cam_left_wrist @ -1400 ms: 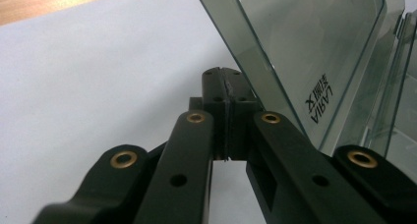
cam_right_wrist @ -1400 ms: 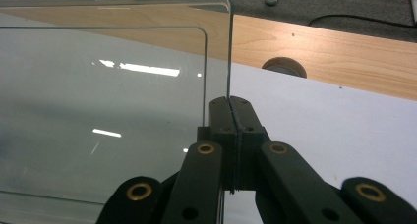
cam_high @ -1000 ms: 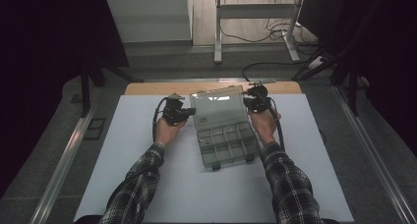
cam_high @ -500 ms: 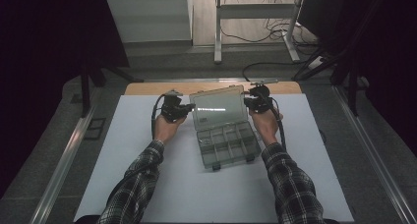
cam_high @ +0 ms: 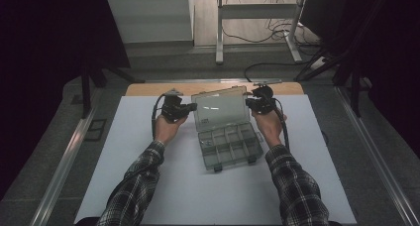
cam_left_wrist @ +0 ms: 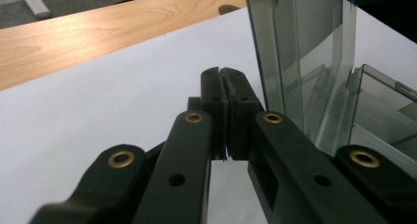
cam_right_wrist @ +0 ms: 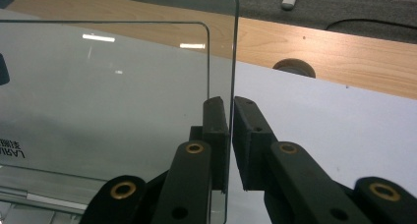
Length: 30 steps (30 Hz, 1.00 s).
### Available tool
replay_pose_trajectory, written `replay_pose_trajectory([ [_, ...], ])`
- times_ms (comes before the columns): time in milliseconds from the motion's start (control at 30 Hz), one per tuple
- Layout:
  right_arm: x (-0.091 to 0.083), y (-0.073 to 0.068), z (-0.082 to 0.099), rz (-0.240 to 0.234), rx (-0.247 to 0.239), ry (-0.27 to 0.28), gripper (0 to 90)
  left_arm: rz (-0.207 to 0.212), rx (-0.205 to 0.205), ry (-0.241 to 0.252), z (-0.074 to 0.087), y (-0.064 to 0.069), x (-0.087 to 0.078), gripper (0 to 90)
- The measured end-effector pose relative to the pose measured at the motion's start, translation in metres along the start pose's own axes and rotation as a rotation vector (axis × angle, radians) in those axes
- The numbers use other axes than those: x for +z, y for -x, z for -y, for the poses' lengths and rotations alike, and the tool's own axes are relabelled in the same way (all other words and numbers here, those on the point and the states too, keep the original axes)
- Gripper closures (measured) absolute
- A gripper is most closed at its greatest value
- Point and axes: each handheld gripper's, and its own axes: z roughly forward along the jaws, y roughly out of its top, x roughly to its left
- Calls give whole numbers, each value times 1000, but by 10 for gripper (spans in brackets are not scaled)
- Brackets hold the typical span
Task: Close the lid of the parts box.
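The right gripper (cam_right_wrist: 230, 145) stands with its two black jaws a narrow slit apart, having just been easing open; the right-hand edge of the clear lid (cam_right_wrist: 113, 96) runs down into that slit, though from this angle it is hard to say whether the pads (cam_right_wrist: 216, 135) press on the plastic or merely flank it. The left gripper (cam_left_wrist: 226, 116) has its jaws pressed flat together with nothing between them, its fingertips hovering just above the white table cover (cam_left_wrist: 98, 111) and just beside the lid's other edge (cam_left_wrist: 295, 62). From the high view, the two grippers (cam_high: 190, 107) (cam_high: 250, 103) sit on either side of the raised lid (cam_high: 220, 104), which stands tilted up at the far end of the clear compartment box (cam_high: 230, 146). The box's open tray, split into small cells, lies on the near side of both sets of fingers, between the person's two hands (cam_high: 166, 129) (cam_high: 270, 127). Plaid sleeves (cam_high: 133, 186) reach in from the bottom edge. Beyond the fingertips, a strip of bare wooden tabletop (cam_high: 143, 89) shows past the white cover.
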Motion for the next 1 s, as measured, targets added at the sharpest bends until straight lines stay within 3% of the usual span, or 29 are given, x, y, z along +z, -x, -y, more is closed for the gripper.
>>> replay_pose_trajectory([
  [433,-19,-1,-3,-30,-23,14,817,17,22,2,-2,5,-6,878],
  [667,-33,0,-6,-49,-36,8,886,25,29,1,-3,9,-11,875],
  [1000,-48,-4,-8,-82,-65,5,887,38,32,7,-2,14,-18,869],
])
